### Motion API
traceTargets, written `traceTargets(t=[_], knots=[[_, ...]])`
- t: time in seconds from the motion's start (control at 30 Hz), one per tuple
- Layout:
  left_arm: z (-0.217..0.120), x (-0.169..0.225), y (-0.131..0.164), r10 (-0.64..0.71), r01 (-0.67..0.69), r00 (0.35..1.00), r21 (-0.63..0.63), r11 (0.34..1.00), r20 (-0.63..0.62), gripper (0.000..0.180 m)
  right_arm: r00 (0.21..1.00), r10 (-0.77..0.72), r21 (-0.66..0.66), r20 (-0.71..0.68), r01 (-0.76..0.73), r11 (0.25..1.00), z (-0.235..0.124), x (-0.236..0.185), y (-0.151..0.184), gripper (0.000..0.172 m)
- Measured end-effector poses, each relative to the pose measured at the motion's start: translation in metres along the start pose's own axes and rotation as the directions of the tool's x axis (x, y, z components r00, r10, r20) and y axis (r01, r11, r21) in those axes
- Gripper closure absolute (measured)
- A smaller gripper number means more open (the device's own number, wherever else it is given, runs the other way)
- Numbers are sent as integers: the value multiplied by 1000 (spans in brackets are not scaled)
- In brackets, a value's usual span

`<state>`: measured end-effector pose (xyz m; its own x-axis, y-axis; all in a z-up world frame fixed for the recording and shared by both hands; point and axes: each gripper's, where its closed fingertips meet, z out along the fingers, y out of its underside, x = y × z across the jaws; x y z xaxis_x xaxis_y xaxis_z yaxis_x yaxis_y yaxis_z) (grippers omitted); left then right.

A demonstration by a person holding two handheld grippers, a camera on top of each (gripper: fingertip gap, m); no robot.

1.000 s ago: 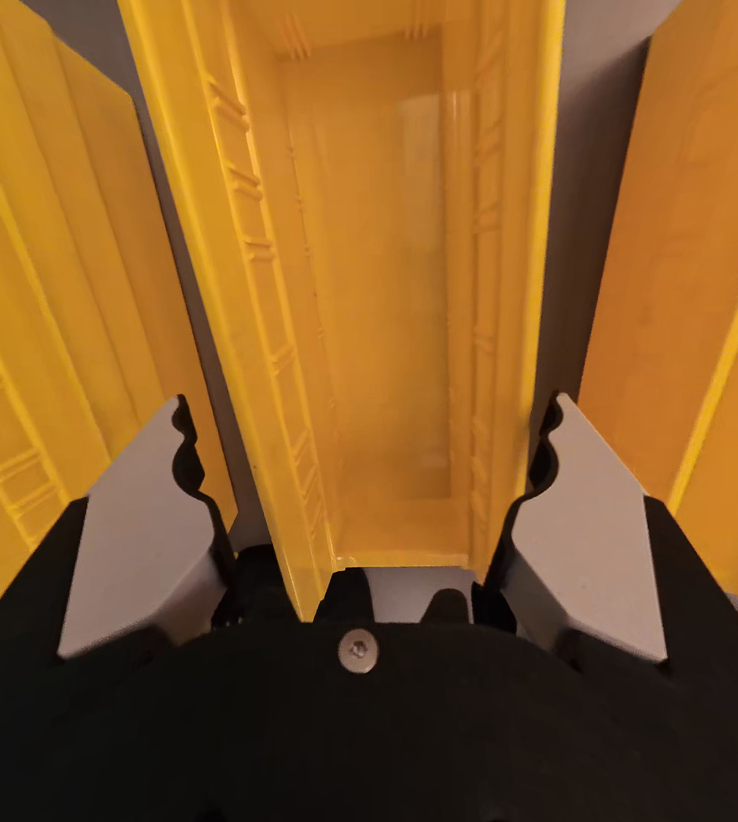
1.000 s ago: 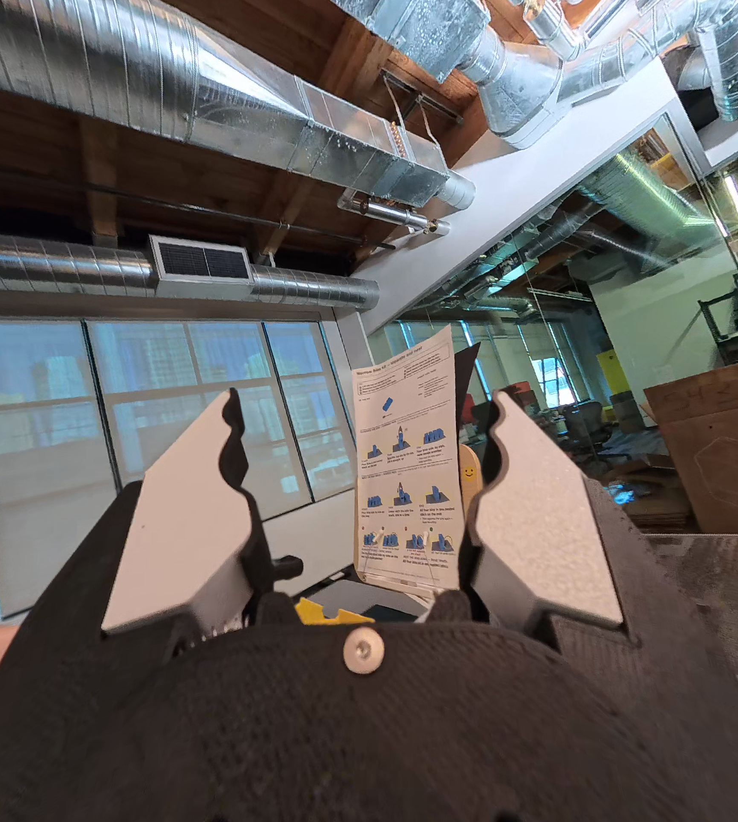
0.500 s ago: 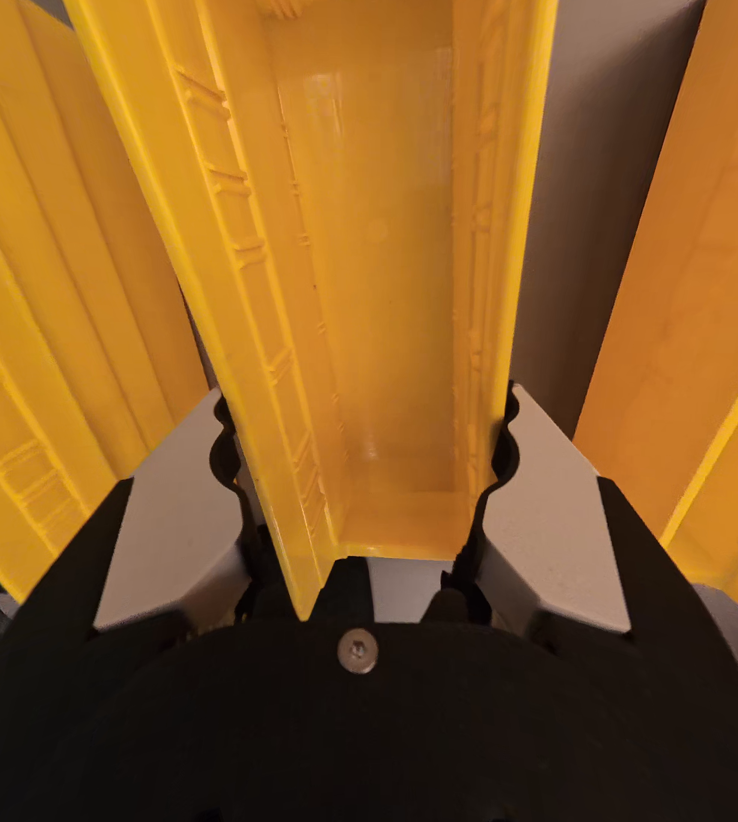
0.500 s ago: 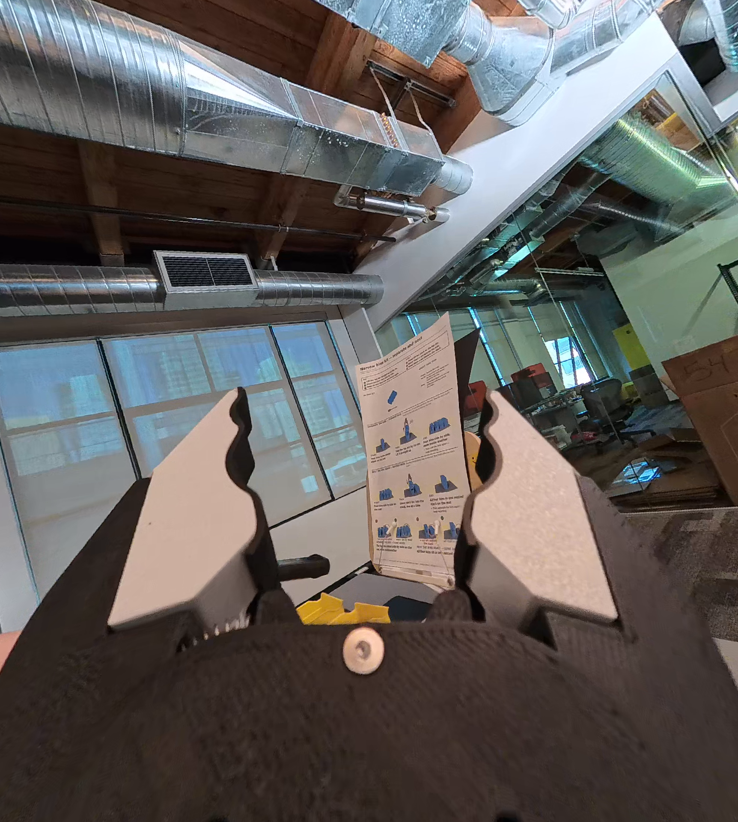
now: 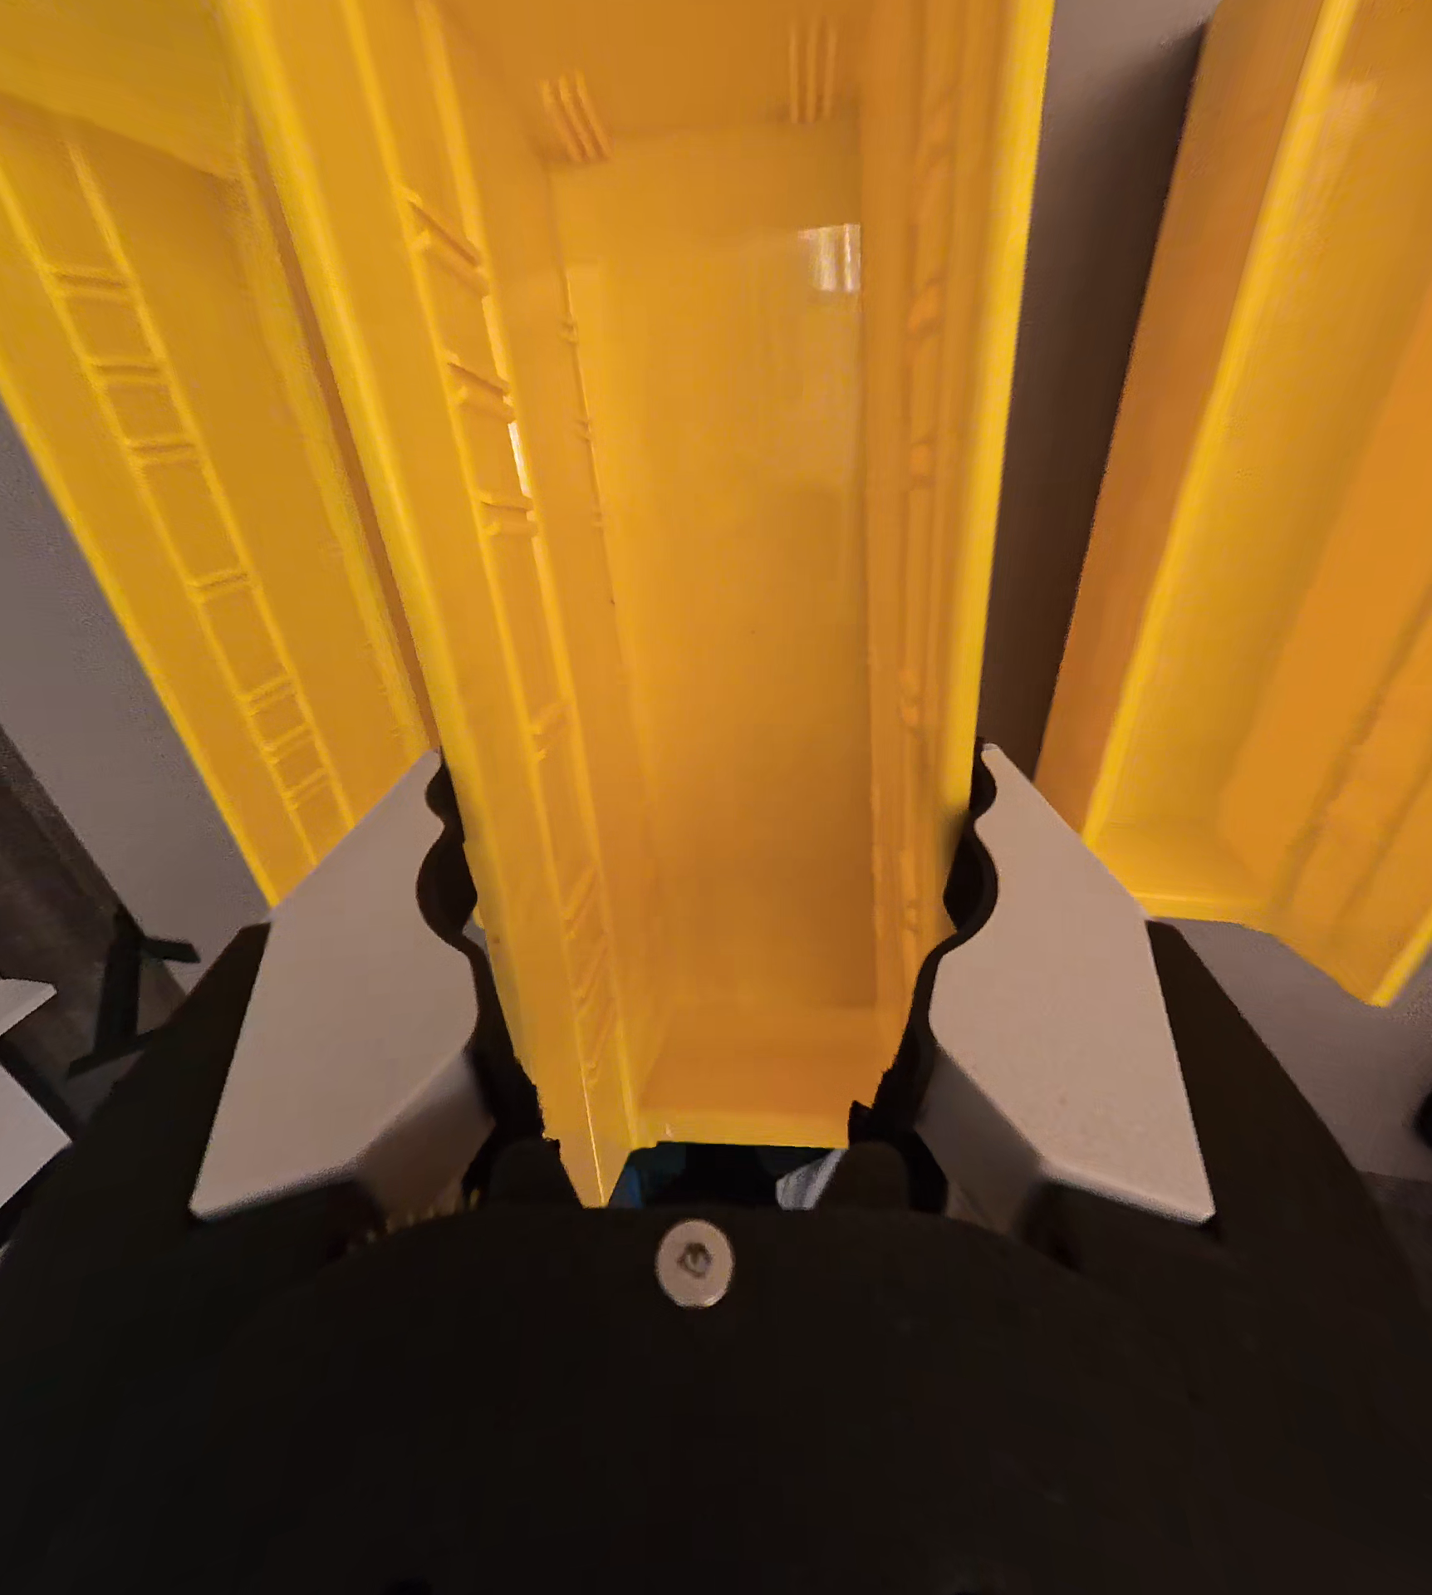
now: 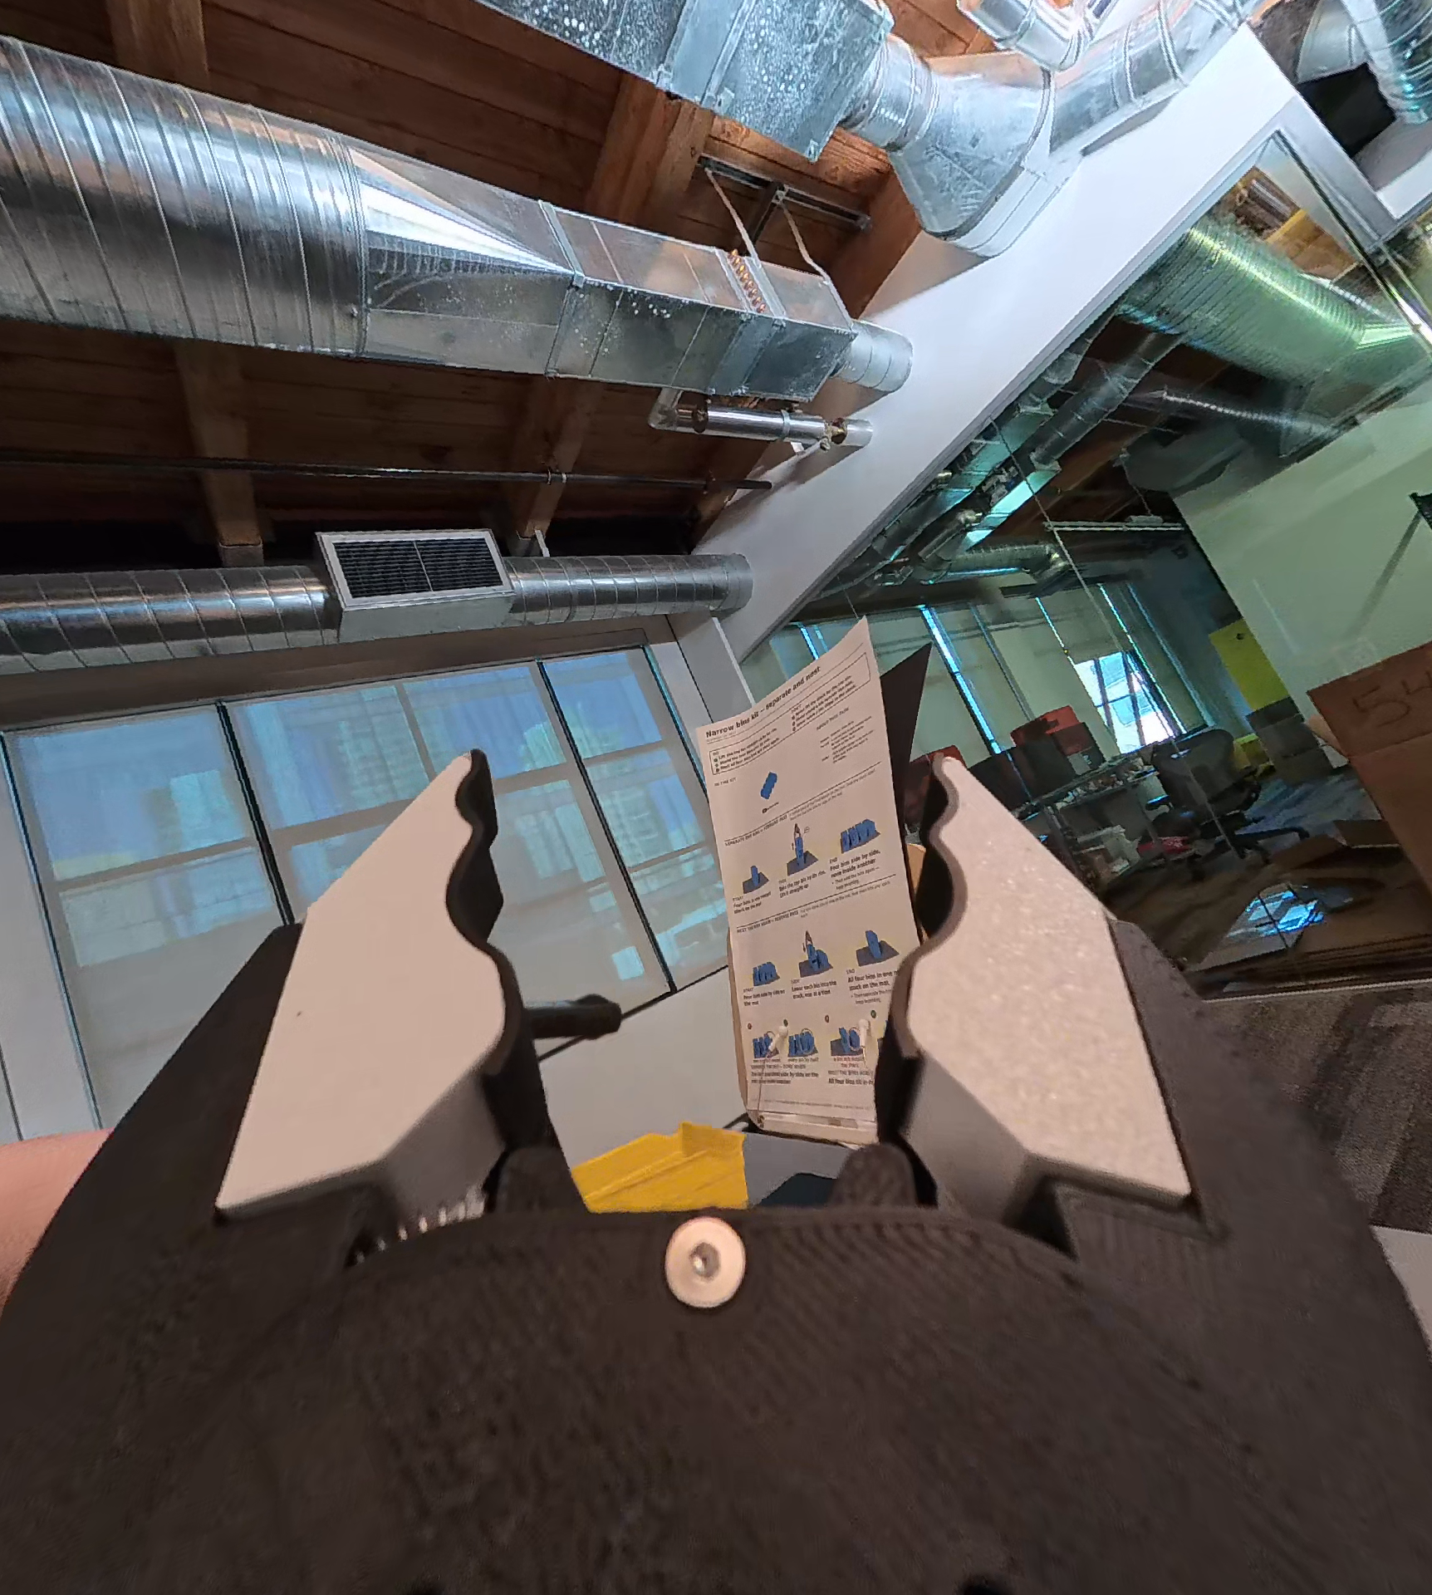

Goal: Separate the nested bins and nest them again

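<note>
Middle yellow bin [image 5: 747,604]: far end cut off by top edge.
Side bins [image 5: 1342,518]: partly out of frame.
Instruction sheet [image 6: 807,880]: lower corner hidden behind right gripper's finger [image 6: 1032,992].

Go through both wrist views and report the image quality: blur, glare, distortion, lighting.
Left wrist view: warm, dim light; the middle yellow bin between the fingers is soft with motion blur, a bright glare patch on its far inner wall; the side bins bow outward from the wide lens. Right wrist view: sharp and daylit, windows bright, ducts curved by the lens.
</note>
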<state>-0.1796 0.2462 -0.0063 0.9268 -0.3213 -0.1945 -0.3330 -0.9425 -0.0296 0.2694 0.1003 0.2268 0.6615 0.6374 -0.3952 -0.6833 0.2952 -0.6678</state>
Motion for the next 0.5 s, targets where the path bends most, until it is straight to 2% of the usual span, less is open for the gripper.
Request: traceTargets(t=[0.2, 0.37, 0.5], knots=[[-45, 53, -9, 27, -24, 999, 66, 998, -45, 64, 1000, 15, -4, 8, -15, 1000, -1, 1, 1, 73], [-50, 106, -19, 87, -79, 991, 89, 993, -100, 66, 999, 42, 15, 23, -42, 999, -5, 3, -5, 74], [-43, 130, -17, 96, -91, 990, 58, 994, -100, 65, 998, 57, 24, 27, -58, 998, -8, 5, -7, 75]])
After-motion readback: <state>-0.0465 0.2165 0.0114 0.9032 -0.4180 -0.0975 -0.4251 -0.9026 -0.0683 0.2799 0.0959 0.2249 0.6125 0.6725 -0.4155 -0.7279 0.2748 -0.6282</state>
